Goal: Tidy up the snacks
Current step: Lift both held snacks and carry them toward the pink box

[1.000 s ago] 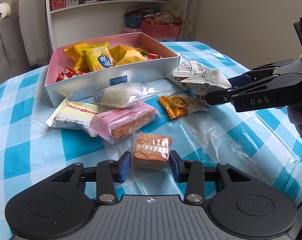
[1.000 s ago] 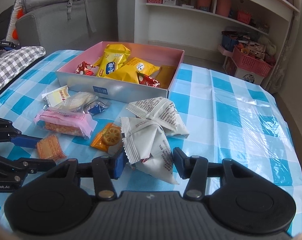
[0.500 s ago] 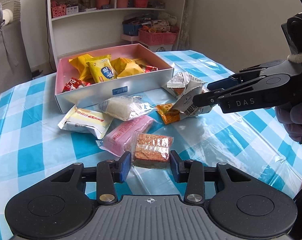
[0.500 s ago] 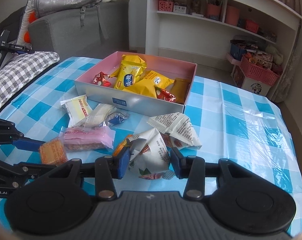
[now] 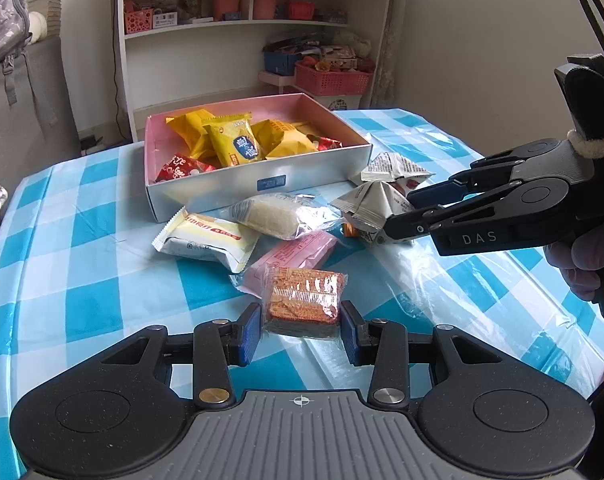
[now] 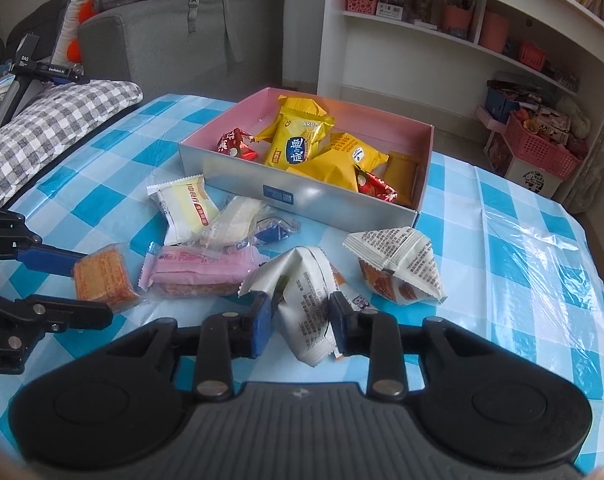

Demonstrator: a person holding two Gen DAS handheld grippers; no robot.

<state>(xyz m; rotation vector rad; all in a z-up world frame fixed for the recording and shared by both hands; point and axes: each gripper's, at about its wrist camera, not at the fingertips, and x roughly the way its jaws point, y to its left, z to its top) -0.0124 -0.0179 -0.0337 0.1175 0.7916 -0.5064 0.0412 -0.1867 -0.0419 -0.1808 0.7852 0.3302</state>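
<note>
Pink-lined box (image 6: 344, 204) holds yellow packets (image 6: 298, 140) and red candies (image 6: 235, 145)

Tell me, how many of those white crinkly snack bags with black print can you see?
2. One white bag is pinched in the right gripper; the other white bag lies on the tablecloth near the box's right corner. More could hide under other packets.

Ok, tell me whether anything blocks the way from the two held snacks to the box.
Nothing solid does. The left gripper holds the orange cracker pack, the right gripper the white packet. Loose snacks, such as the pink wafer pack, lie low before the open-topped box; carrying over them looks feasible.
</note>
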